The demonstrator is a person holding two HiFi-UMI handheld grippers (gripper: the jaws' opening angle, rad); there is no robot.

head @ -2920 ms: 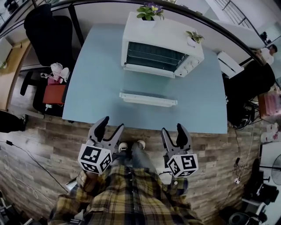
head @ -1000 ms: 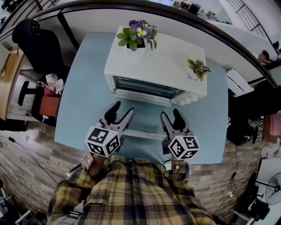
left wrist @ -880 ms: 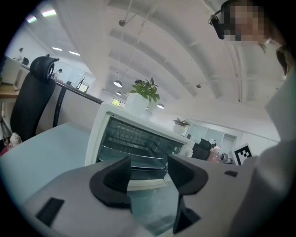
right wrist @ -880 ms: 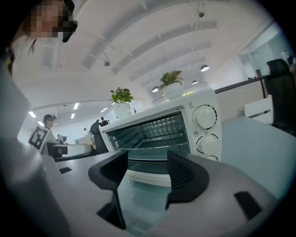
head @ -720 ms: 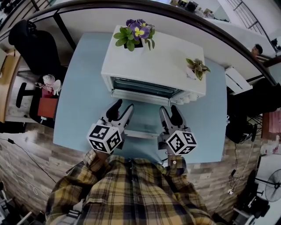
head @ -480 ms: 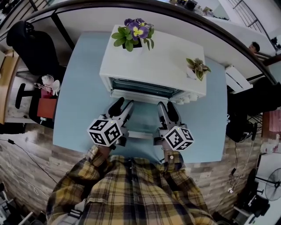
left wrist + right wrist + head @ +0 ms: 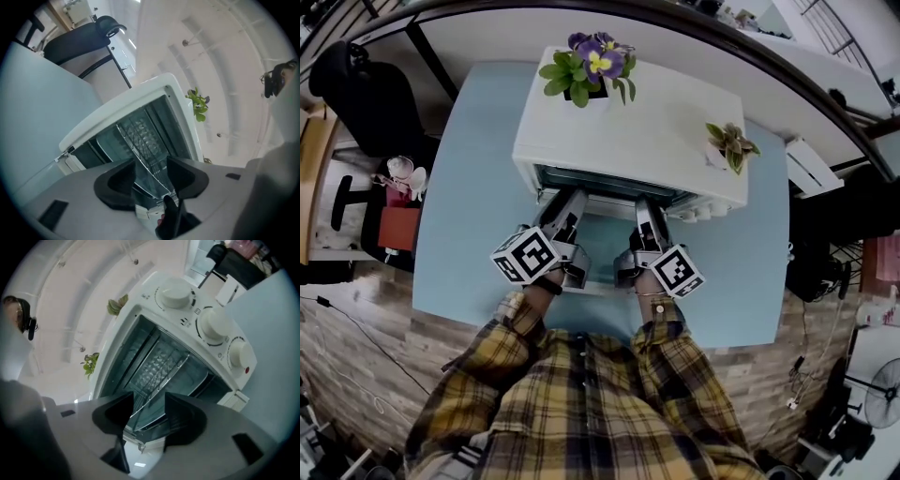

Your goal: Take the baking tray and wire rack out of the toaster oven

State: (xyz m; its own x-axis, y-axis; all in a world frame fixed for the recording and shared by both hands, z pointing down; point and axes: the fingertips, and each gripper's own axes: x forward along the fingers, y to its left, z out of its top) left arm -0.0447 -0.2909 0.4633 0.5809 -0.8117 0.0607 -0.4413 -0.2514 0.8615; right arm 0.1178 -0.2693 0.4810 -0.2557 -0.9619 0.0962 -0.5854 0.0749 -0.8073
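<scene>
A white toaster oven (image 7: 628, 122) stands on the blue table (image 7: 478, 187) with its door (image 7: 600, 246) folded down flat. My left gripper (image 7: 565, 208) and right gripper (image 7: 642, 212) reach side by side over the door to the oven's mouth. In the left gripper view the wire rack (image 7: 140, 140) runs with its front edge between the jaws of the left gripper (image 7: 151, 174). These jaws are closing, with gaps still showing. The right gripper view shows the same: the rack (image 7: 164, 366) lies between the closing jaws of the right gripper (image 7: 148, 414). A baking tray (image 7: 204, 377) sits below the rack.
A pot of purple flowers (image 7: 586, 66) and a small green plant (image 7: 731, 145) stand on the oven's top. The control knobs (image 7: 213, 326) are on the oven's right side. A black chair (image 7: 366, 84) and a red bag (image 7: 394, 225) are left of the table.
Both grippers have moved forward from over the door's handle to the oven's mouth, rolled so their marker cubes tilt, and narrowed their jaws around the rack's edge.
</scene>
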